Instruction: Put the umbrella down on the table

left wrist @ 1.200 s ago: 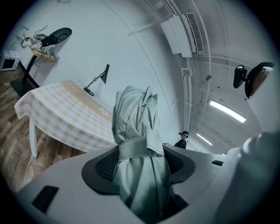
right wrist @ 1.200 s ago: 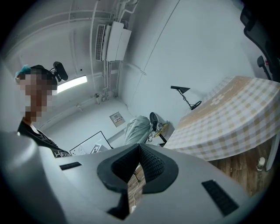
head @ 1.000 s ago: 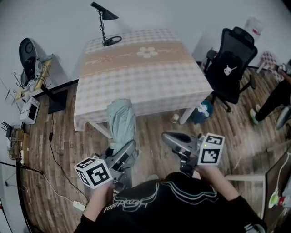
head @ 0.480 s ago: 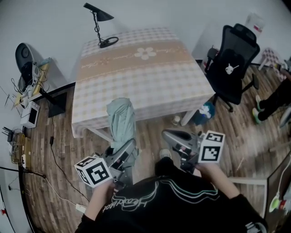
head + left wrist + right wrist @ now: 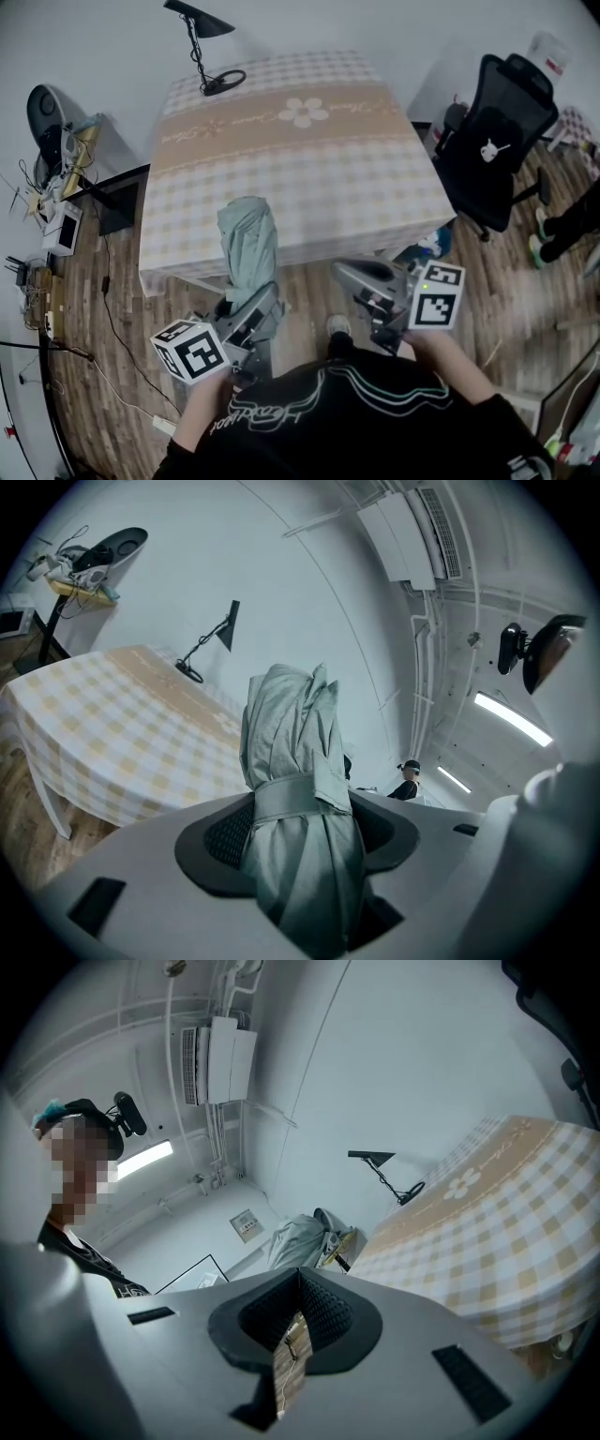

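Black top (image 5: 375,427) with pale looping lines; grey left gripper (image 5: 262,302) and right gripper (image 5: 345,276) bear marker cubes (image 5: 190,349).

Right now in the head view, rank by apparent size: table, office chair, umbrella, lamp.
1. table
2. office chair
3. umbrella, though it is held nearer the camera, which enlarges it
4. lamp, thin and farthest away

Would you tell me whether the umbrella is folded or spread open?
Folded: the umbrella is a narrow bundle of pale green fabric with its strap wrapped round it, clamped in the left gripper.
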The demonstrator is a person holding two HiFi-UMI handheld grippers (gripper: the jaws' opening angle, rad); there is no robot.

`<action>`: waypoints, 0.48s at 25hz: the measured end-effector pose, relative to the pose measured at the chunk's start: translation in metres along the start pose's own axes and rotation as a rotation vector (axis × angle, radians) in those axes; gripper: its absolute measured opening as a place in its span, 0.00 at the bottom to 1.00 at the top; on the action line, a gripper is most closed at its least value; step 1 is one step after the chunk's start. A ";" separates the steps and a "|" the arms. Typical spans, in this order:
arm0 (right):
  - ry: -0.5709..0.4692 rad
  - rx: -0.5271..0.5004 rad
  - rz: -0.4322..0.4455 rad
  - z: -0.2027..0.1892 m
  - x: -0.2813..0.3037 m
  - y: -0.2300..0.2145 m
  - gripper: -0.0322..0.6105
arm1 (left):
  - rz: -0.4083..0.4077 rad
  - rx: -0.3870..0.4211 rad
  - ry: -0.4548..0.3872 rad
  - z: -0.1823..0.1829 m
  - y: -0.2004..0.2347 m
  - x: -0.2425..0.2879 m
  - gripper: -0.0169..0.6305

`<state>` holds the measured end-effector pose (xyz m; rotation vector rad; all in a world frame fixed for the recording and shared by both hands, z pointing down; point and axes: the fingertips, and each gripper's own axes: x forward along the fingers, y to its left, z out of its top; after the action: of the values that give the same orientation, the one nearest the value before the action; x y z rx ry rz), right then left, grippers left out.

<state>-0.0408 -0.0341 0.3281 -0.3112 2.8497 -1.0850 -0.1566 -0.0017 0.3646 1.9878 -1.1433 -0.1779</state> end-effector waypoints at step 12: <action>0.038 0.070 0.008 0.049 -0.006 -0.100 0.07 | 0.047 0.000 0.043 0.036 0.019 0.111 0.43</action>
<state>-0.0120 -0.1373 0.3582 -0.2771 2.8357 -1.1987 -0.1225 -0.1132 0.3831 1.9536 -1.1613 -0.1111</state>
